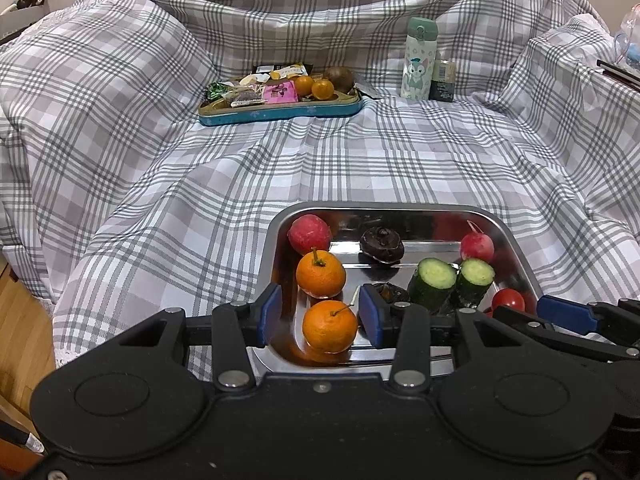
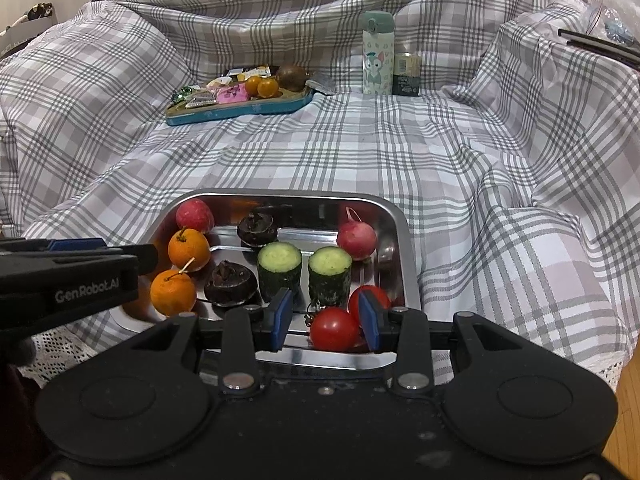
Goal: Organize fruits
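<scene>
A steel tray (image 1: 516,248) (image 2: 404,240) holds two oranges, two radishes, two cucumber pieces, two dark mushrooms and two tomatoes. My left gripper (image 1: 318,316) is open, its blue pads either side of the near orange (image 1: 329,326) without touching it. A second orange (image 1: 320,274) sits just behind. My right gripper (image 2: 326,318) is open around the near tomato (image 2: 334,328); its right pad is in front of the second tomato (image 2: 370,296). The cucumber pieces (image 2: 279,266) (image 2: 330,274) stand just beyond.
A blue tin tray (image 1: 280,114) (image 2: 240,110) at the back holds snack packets, two small oranges (image 1: 316,87) and a brown fruit (image 1: 339,78). A cartoon bottle (image 1: 418,60) and dark jar (image 1: 443,80) stand right of it. Checked cloth covers everything.
</scene>
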